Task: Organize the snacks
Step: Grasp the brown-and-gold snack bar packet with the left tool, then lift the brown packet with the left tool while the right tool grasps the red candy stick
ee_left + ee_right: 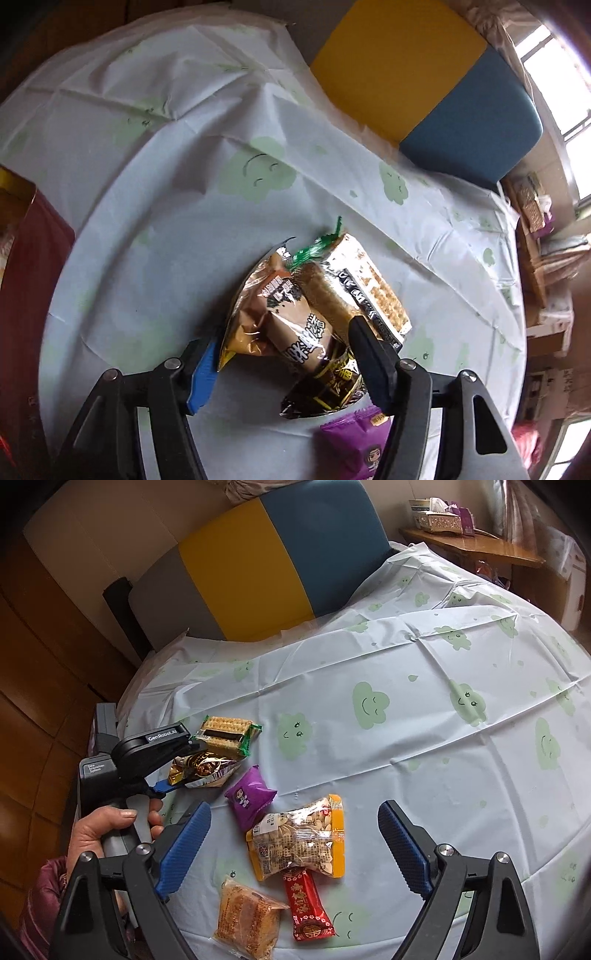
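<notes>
Snack packs lie on a round table with a cloud-print cloth (pixel 424 709). My left gripper (pixel 284 365) has its jaws around a brown and gold snack bag (pixel 273 321) and touches it on both sides; it also shows in the right wrist view (pixel 173 760). A cracker pack (pixel 369 280) lies beside the bag, with a purple pack (pixel 354 443) close by. My right gripper (pixel 291 845) is open and empty above a seed bag with orange edges (pixel 303 842). A red candy pack (pixel 306 904), a cake pack (pixel 247 919) and the purple pack (pixel 249 794) lie near it.
A chair with yellow and blue back (pixel 280 554) stands at the table's far side. A red box (pixel 26 295) sits at the left table edge. A wooden shelf with a tissue box (pixel 439 517) stands at the back right. The wooden floor (pixel 40 657) lies to the left.
</notes>
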